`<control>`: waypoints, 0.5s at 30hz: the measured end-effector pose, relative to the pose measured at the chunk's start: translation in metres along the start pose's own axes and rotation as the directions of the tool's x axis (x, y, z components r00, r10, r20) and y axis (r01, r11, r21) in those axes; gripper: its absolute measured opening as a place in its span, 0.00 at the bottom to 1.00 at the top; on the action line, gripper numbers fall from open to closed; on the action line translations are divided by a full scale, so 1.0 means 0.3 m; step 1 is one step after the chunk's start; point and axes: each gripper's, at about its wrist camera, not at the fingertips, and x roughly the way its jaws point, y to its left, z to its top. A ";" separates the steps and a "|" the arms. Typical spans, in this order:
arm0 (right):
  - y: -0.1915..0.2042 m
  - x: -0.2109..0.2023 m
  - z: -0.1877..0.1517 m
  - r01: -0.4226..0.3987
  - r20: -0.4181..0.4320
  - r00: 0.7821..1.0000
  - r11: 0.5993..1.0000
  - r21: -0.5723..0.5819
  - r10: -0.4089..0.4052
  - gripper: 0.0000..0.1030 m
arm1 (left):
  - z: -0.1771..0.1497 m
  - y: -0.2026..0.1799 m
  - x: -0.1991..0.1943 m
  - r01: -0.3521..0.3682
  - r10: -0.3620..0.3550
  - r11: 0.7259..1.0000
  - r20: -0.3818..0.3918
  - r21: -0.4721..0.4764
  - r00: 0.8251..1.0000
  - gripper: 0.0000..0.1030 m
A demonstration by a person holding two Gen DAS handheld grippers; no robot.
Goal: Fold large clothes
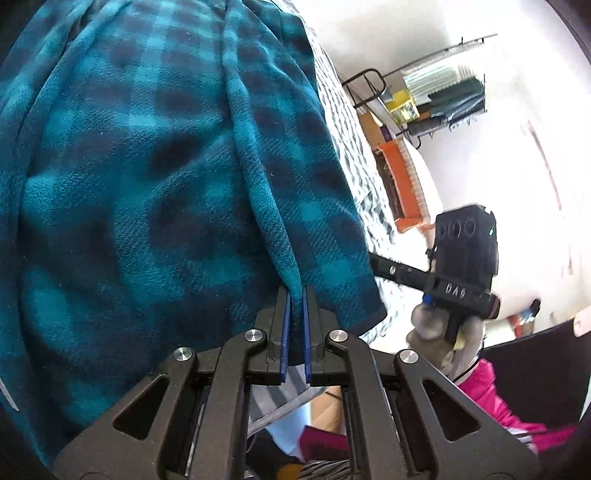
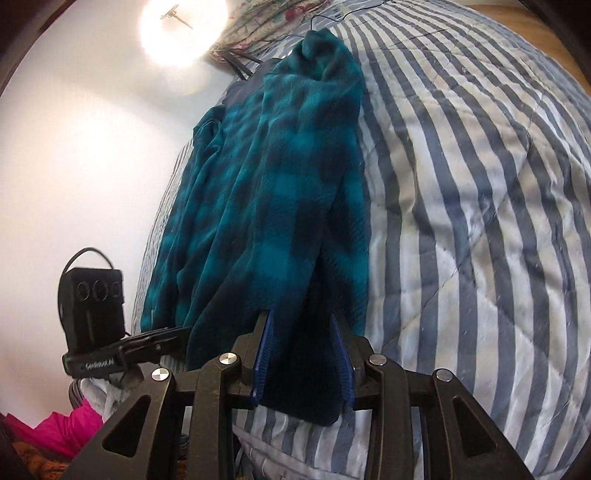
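Note:
A large teal and dark-blue plaid fleece garment point(image 1: 155, 177) lies stretched over a striped bed quilt point(image 2: 480, 221); it also shows in the right wrist view point(image 2: 280, 177). My left gripper point(image 1: 295, 295) is shut on a pinched fold of the garment's near hem. My right gripper point(image 2: 303, 321) has its blue pads wider apart, closed around a thick bunch of the hem at the bed's near edge. The right gripper's body shows in the left wrist view point(image 1: 461, 258), and the left gripper's body shows in the right wrist view point(image 2: 96, 314).
A pink garment point(image 1: 491, 398) and other clothes lie below the bed edge. An orange shelf point(image 1: 402, 184) and a rack of hanging clothes point(image 1: 443, 92) stand beyond the bed. A floral pillow point(image 2: 266, 22) and a cable lie at the bed's far end.

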 end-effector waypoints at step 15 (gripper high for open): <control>0.002 -0.008 -0.050 0.000 -0.004 1.000 1.000 0.000 0.000 0.46 | 0.005 -0.023 0.030 -0.268 0.262 0.957 0.064 0.111 0.963 0.00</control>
